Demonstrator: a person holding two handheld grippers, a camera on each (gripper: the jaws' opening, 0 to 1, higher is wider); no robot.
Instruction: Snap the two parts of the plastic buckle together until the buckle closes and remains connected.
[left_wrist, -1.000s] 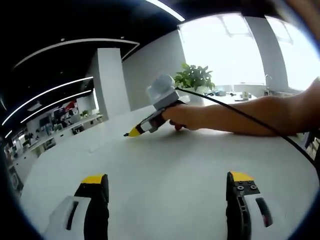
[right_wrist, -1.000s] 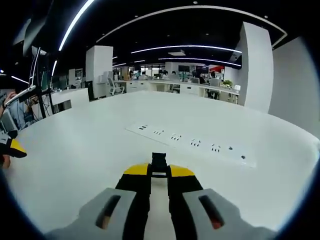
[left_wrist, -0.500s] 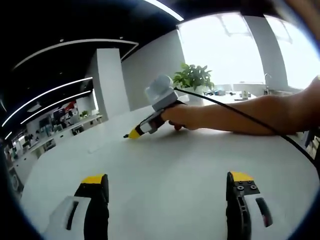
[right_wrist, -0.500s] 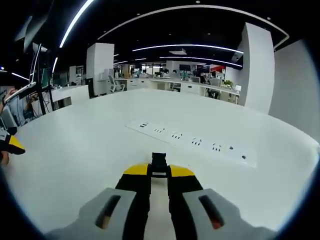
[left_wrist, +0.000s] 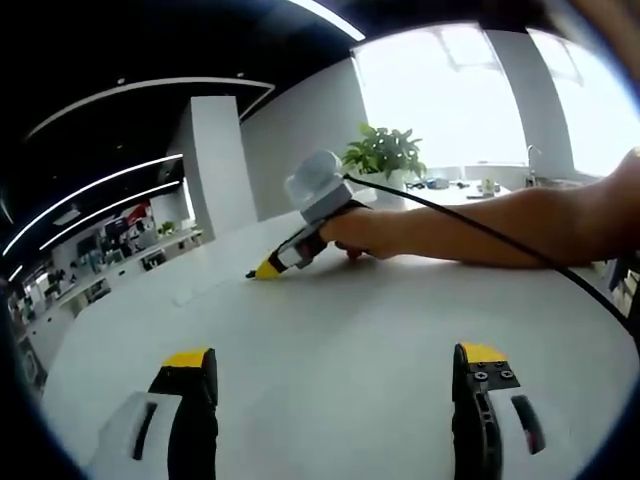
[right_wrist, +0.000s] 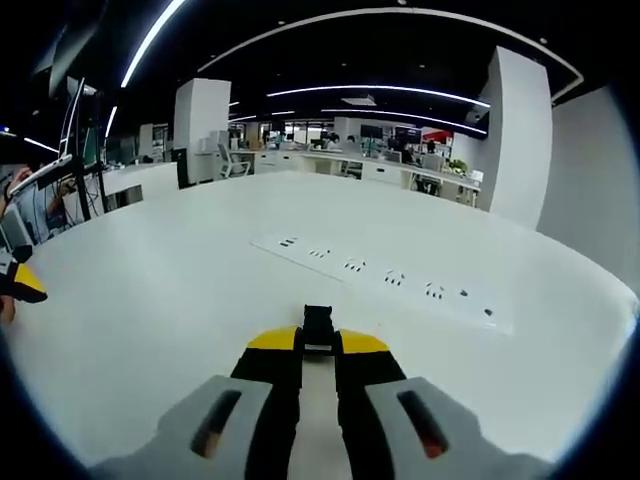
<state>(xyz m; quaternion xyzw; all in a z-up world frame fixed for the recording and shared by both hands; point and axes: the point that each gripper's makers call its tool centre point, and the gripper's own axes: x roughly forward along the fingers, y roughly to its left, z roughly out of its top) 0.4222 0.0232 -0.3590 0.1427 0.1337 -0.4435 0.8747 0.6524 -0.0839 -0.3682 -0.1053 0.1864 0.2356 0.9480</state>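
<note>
The right gripper (right_wrist: 318, 345) is clamped on a small black buckle part (right_wrist: 318, 328), which pokes out past the yellow jaw tips, its long axis running straight ahead along the jaws. That is the one buckle piece to be seen; where the mating half lies cannot be told.

The left gripper (left_wrist: 335, 375) stands wide open with nothing between its jaws — only bare white table (left_wrist: 330, 330) beneath. From its view the right gripper (left_wrist: 262, 270) lies ahead and a little to the left, well apart, with the person's hand (left_wrist: 365, 232) wrapped round its body and the forearm stretching in from the right. It points leftward across that view, tip low, just over the tabletop. In the right gripper view, a yellow tip at the far left edge is probably the left gripper (right_wrist: 22, 282).

So the held part faces away from the open gripper; the coming move likely turns on getting the second half in hand and lining it up nose to nose with this one.

Beyond the held part, a white power strip (right_wrist: 385, 282) is set into the table.
</note>
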